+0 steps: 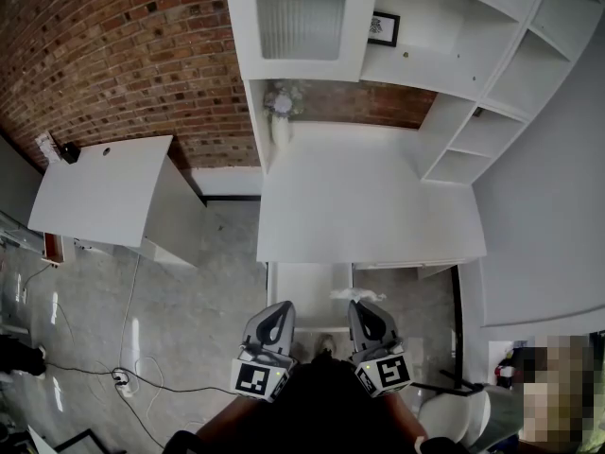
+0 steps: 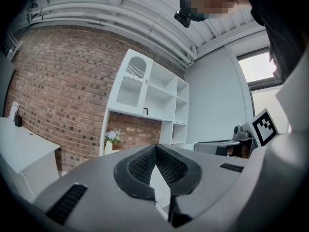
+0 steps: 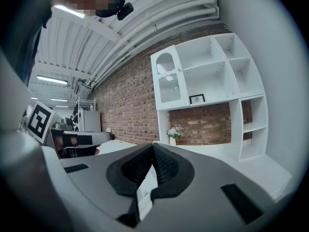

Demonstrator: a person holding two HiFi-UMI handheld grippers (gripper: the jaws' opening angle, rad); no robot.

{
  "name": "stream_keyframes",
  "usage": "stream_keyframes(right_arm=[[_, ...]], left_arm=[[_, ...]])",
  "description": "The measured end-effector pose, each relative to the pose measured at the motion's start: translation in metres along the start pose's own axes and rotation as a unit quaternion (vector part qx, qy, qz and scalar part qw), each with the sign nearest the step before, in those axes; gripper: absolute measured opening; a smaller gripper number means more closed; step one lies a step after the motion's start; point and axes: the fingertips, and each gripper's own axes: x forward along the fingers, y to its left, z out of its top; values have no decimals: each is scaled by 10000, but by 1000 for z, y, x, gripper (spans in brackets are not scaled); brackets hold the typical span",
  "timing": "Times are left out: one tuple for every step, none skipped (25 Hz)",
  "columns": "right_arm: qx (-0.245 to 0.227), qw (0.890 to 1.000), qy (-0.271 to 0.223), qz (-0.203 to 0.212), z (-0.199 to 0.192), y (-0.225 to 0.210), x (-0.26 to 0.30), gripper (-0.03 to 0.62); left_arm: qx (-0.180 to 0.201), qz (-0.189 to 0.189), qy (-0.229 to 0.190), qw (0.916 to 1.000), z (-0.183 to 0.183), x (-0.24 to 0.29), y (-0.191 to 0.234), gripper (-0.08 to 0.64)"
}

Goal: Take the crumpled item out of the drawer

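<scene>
In the head view, a white drawer (image 1: pixel 307 287) stands pulled out from under the front edge of the white desk (image 1: pixel 364 206). A pale crumpled item (image 1: pixel 357 295) lies at the drawer's right edge, partly hidden by my right gripper. Both grippers hang side by side close to the person's body, just short of the drawer. The left gripper (image 1: pixel 281 312) (image 2: pixel 155 147) is shut, its tips meeting with nothing between them. The right gripper (image 1: pixel 361 308) (image 3: pixel 153 145) is shut and empty too. Neither gripper view shows the drawer or the item.
A white shelf unit (image 1: pixel 444 74) rises behind the desk, with a vase of flowers (image 1: pixel 282 110) (image 3: pixel 174 133) and a small framed picture (image 1: pixel 383 28). A second white table (image 1: pixel 104 192) stands at the left. Cables (image 1: pixel 123 376) lie on the floor.
</scene>
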Motion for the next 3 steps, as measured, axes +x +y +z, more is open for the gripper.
stream_keyframes(right_arm=[[2,10000,8,6,0,0,0,15],[4,10000,18,13,-1,1,0,15],[6,10000,28,20,-1,1,0,15]], left_arm=[[-24,8,9,10000,0,0,0,25],[-47,16,18,10000,0,0,0,25],[-68,24,27,10000,-1,0,0,25]])
